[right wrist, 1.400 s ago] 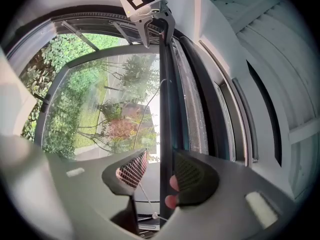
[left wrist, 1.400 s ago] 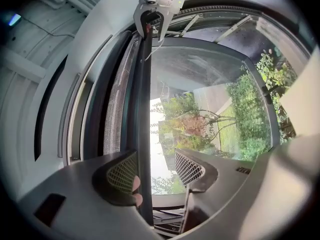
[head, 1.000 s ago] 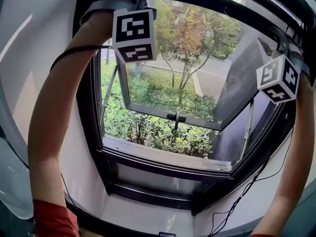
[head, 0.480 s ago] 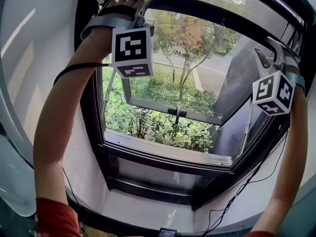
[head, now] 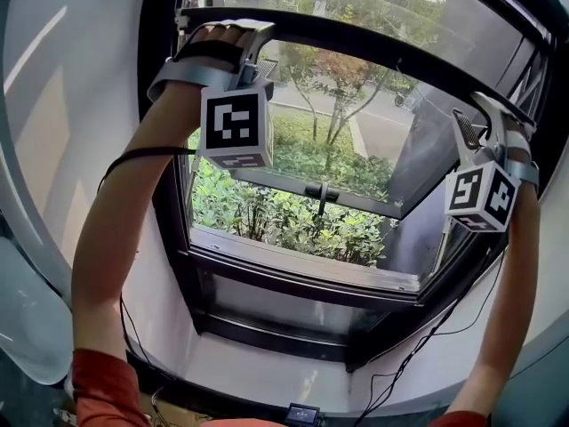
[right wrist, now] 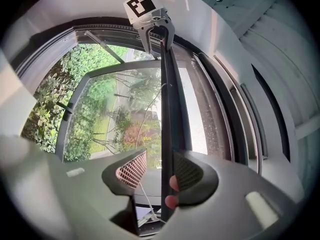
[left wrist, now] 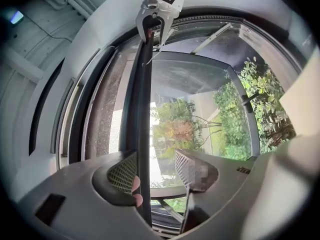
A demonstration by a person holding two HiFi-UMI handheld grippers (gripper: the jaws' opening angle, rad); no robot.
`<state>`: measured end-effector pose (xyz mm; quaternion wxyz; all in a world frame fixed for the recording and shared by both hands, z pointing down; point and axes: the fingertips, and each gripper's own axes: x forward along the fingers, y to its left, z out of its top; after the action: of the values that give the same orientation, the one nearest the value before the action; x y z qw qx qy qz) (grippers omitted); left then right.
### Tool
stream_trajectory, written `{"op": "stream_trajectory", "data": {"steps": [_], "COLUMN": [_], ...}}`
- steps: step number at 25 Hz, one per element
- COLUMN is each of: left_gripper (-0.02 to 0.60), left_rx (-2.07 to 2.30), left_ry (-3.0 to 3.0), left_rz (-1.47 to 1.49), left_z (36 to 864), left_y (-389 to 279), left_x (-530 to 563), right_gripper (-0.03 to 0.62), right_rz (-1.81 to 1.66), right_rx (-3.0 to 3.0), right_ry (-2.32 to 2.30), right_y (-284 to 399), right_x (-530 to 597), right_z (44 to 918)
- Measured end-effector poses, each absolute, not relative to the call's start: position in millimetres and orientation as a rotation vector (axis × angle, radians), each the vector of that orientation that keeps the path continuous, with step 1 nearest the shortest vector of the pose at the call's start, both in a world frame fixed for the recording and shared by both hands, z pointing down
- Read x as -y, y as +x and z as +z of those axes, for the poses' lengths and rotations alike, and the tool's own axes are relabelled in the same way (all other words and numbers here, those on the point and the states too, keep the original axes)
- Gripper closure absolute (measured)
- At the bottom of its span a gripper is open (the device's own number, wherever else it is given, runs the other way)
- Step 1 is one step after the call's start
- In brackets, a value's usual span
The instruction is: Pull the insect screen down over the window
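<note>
Overhead, the insect screen's pull bar [head: 356, 50] runs crosswise high in the window opening, passing unclamped between the wide-spread jaws of the left gripper [left wrist: 156, 170] and right gripper [right wrist: 160, 175] near either end, with the sill [head: 302, 269] well below and the outward-tilted sash [head: 293, 183] beyond.

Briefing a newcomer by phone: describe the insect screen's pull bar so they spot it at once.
Find the open window with greenery outside. A slim dark bar crosses its top, passing between the jaws of the left hand-held gripper and right hand-held gripper. Unlike the fixed frame, trees show above and below it.
</note>
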<state>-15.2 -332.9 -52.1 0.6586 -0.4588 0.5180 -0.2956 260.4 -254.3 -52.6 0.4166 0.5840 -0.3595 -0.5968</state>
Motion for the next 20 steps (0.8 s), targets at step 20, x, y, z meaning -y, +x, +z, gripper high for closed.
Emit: {"op": "stream_trajectory", "data": {"steps": [20], "left_gripper": [0.353], "left_rx": [-1.127], "left_ry": [-1.119], "left_rz": [-0.745], "left_z": [18], "left_y": [-14], "left_x": [329], "right_gripper": [0.418], "right_rz": [-1.419], "right_rx": [0.969], "right_ry": [1.445], "right_y": [259], "right_x": [252], "right_z": [15]}}
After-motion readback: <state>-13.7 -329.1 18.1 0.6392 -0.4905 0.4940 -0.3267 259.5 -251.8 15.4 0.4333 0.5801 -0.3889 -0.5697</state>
